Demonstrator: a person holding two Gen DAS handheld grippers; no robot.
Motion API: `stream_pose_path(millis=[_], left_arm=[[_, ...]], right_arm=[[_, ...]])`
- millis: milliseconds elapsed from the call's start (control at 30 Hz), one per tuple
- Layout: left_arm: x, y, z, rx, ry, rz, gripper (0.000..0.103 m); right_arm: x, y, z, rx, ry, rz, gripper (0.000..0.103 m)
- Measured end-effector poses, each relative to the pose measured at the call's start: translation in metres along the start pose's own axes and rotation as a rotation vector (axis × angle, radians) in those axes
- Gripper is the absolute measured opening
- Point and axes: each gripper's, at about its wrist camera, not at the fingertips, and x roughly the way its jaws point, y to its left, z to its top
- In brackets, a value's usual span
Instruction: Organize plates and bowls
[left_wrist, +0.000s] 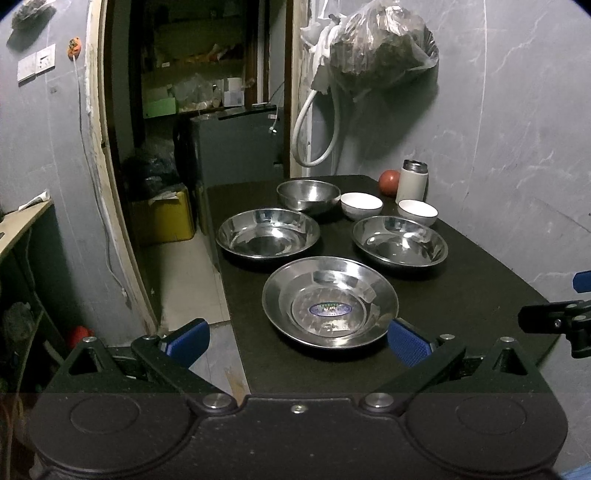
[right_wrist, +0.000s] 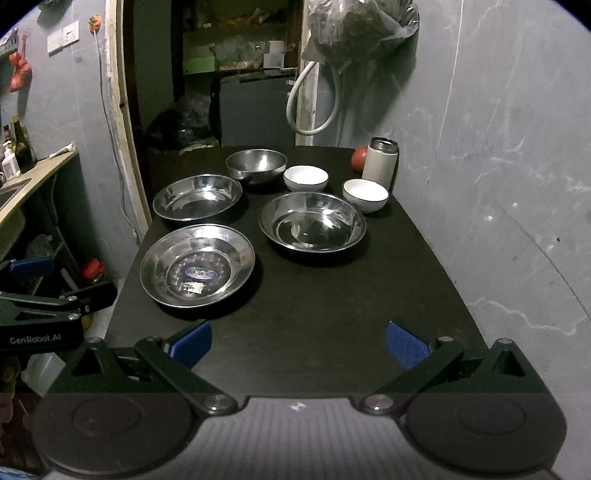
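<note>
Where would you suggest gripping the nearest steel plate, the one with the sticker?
Probably its near rim: the stickered steel plate lies flat with a wide, flared edge facing the open left gripper. Approach low from the near side, one finger over the rim, one under.

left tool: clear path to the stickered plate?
Probably yes. The left tool is open and empty, the stickered plate lies just ahead at the table's near edge, and nothing sits between them. The other dishes are all farther back.
</note>
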Motion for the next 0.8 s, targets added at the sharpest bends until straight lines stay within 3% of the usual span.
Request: stream_pose_path(millis=[533,667,800], left_arm=[[0.016,-0.002,-0.003,-0.006,0.064,-0.004,0.102],[0.022,0.004,-0.004,-0.028,0.120,0.012,0.102],[0.027,0.021,-0.005,-0.120,0.192,0.015,0.102]], right_arm=[[0.013,-0.003,0.000,0.004,0.048,0.009,0.103],[0.022,-0.004,0.005,0.007,0.060,0.023,0.103],[0.032,-0.003,0.014,0.000,0.059,0.061,0.103]])
